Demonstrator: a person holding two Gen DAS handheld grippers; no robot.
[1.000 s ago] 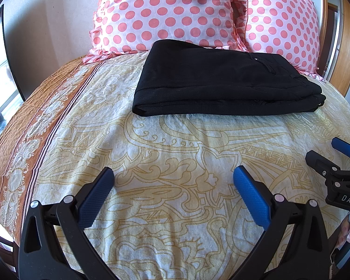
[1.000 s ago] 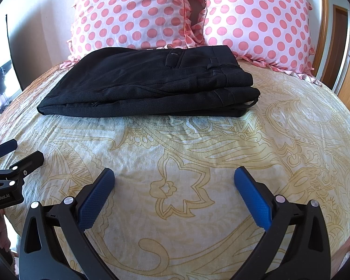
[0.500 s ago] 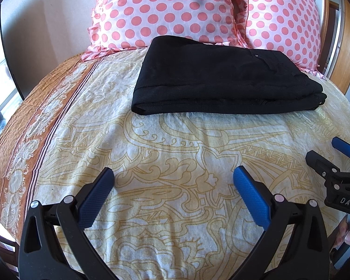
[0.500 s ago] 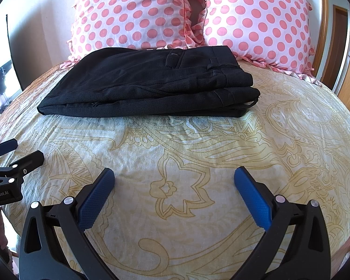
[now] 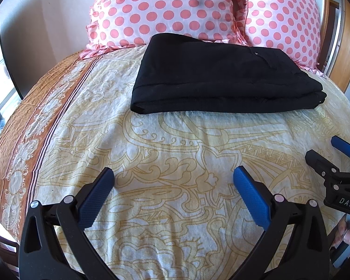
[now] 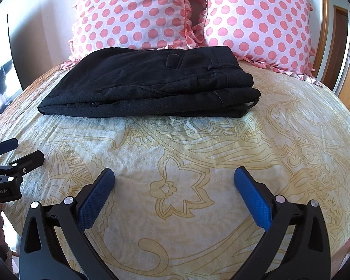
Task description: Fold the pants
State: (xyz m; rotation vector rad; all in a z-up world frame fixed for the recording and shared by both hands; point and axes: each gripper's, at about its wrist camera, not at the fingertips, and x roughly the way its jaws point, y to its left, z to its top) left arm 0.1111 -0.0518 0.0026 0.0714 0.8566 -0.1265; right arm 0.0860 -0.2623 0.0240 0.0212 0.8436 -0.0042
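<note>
Bedspread [image 5: 165,154] holds black pants [image 6: 151,86], folded, seemingly in thirds.

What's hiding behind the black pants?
Behind the black pants stand two polka-dot pillows. Their bottom edges are partly covered by the pants, and whatever lies under the pants cannot be seen.

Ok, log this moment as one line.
pants: folded, on bed by pillows | left tool: open, empty | right tool: open, empty

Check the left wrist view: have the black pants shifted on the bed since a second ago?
No. The pants still lie folded with their far edge against the polka-dot pillows; only the camera drifted slightly.
</note>
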